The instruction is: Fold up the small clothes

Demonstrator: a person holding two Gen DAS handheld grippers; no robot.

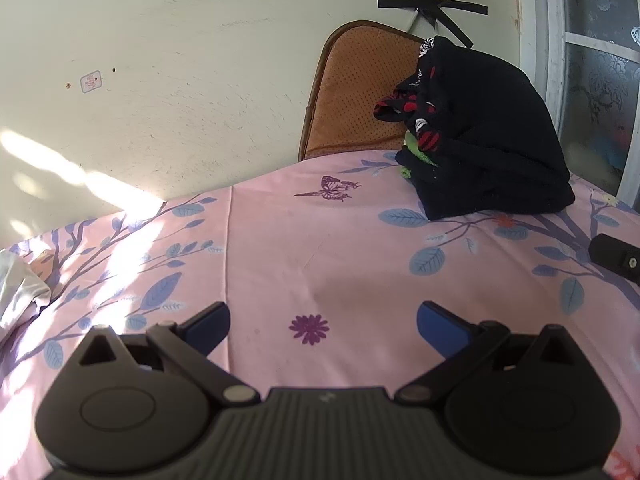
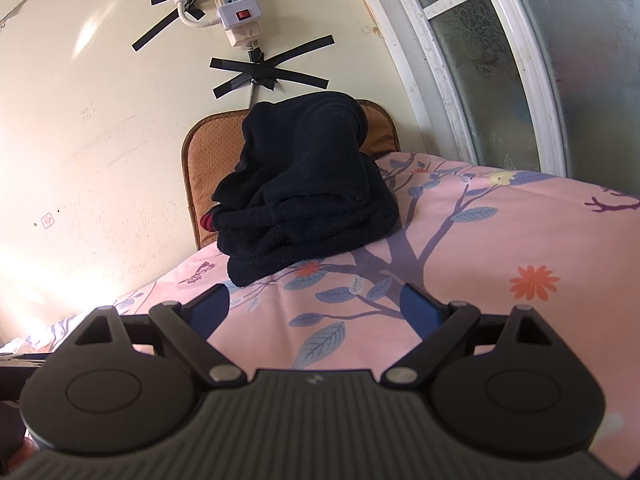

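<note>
A pile of dark clothes sits on the pink floral bedsheet at the back right, with red-striped and green pieces showing at its left side. It also shows in the right wrist view, ahead of my right gripper. My left gripper is open and empty, low over the bare sheet, well short of the pile. My right gripper is open and empty, just in front of the pile's near edge. A white cloth lies at the far left edge of the bed.
An orange-brown cushion leans against the cream wall behind the pile. A power strip and black tape are on the wall above. A frosted window stands at the right. The tip of the other gripper shows at the right edge.
</note>
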